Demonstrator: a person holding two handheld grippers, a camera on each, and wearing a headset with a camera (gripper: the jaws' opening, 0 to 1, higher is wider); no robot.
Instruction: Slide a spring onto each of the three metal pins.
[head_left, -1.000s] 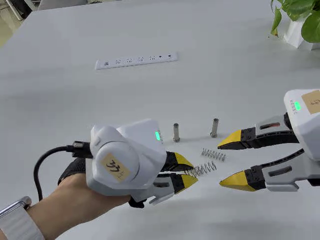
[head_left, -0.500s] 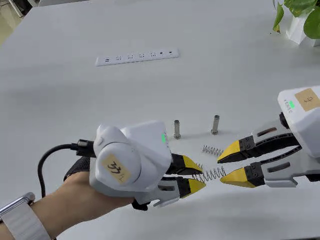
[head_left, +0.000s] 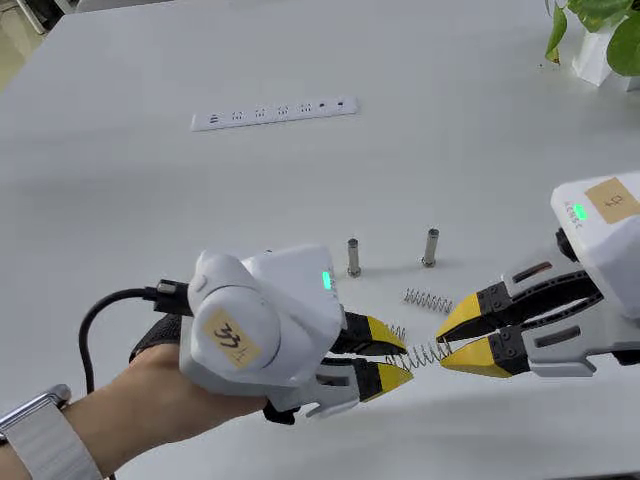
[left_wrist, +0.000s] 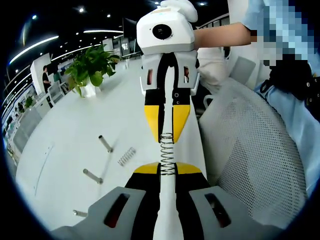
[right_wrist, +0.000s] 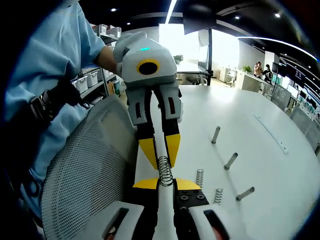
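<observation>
White worktop (head_left: 140, 210) carries two upright metal pins (head_left: 353, 257), with a loose spring (head_left: 428, 299) lying near them. Above it, a second spring (head_left: 425, 353) spans between the left gripper (head_left: 403, 358) and the right gripper (head_left: 443, 350), each with its jaws clamped on one end.

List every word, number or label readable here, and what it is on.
"33" (next mark unclear): handwritten on the tan sticker on the left gripper.
Tan label on the right gripper: handwriting too blurred to read.
Power strip: markings too small to read.
</observation>
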